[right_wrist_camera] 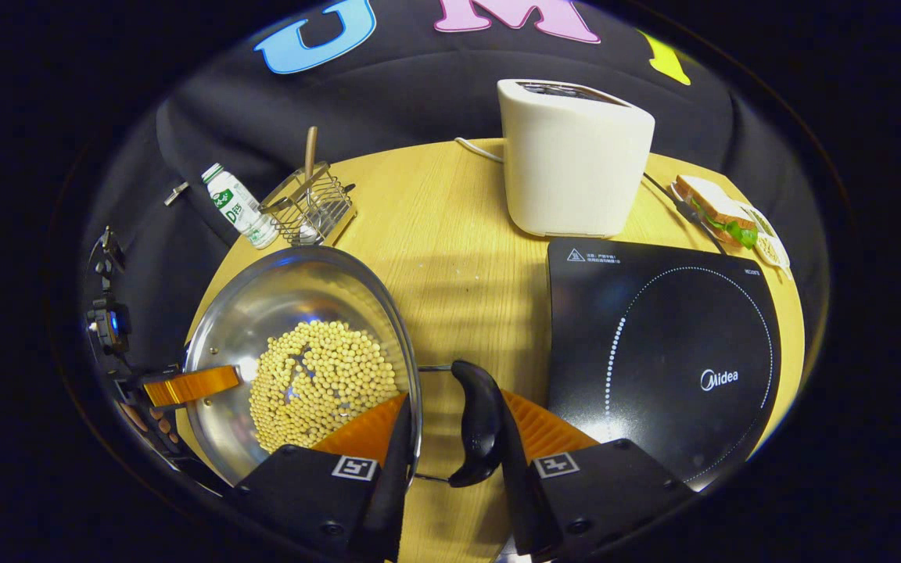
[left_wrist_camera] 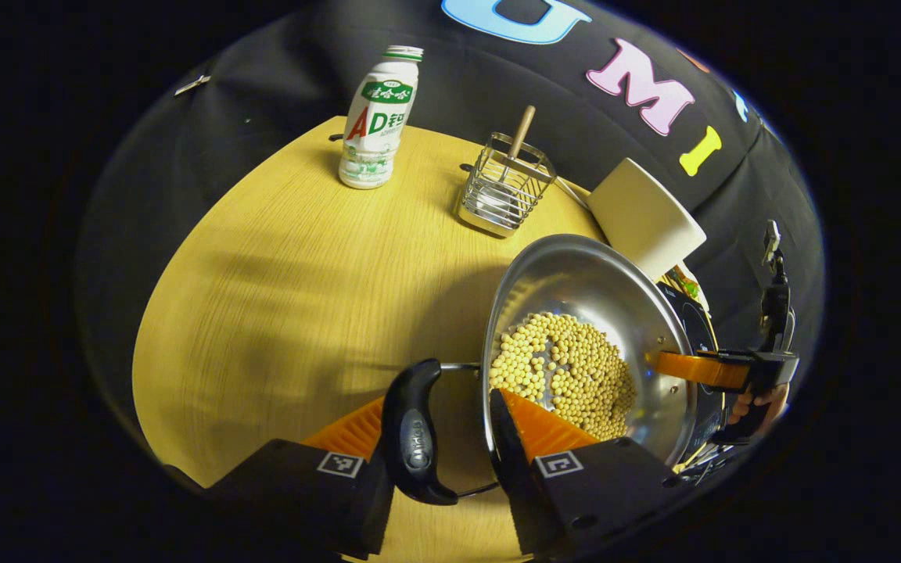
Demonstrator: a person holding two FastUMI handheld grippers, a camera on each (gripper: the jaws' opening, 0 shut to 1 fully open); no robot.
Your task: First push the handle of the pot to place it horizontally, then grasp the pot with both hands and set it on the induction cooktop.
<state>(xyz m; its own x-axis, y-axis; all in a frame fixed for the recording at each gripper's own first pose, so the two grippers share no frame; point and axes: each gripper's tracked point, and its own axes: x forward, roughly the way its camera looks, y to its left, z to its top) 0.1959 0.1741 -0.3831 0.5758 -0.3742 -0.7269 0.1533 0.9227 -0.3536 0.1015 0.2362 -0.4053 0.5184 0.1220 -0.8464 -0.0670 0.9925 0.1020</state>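
Had the left gripper (left_wrist_camera: 435, 407) spread astride the pot's left handle (left_wrist_camera: 413, 430), one finger outside, one past the rim over the soybeans (left_wrist_camera: 560, 367). Likewise had the right gripper (right_wrist_camera: 454, 403) spread astride the right handle (right_wrist_camera: 475, 422), no clamping seen. Looked like the two-handed grasp step. Found the steel pot (left_wrist_camera: 576, 281) over the table (right_wrist_camera: 450, 234), just left of the induction cooktop (right_wrist_camera: 654, 336). Needed next, probably: squeeze both, lift level, carry right.

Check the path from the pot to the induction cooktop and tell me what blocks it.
Nothing visible blocks it. In the right gripper view, bare table lies between the pot and the induction cooktop; the toaster stands behind the cooktop, off the path.
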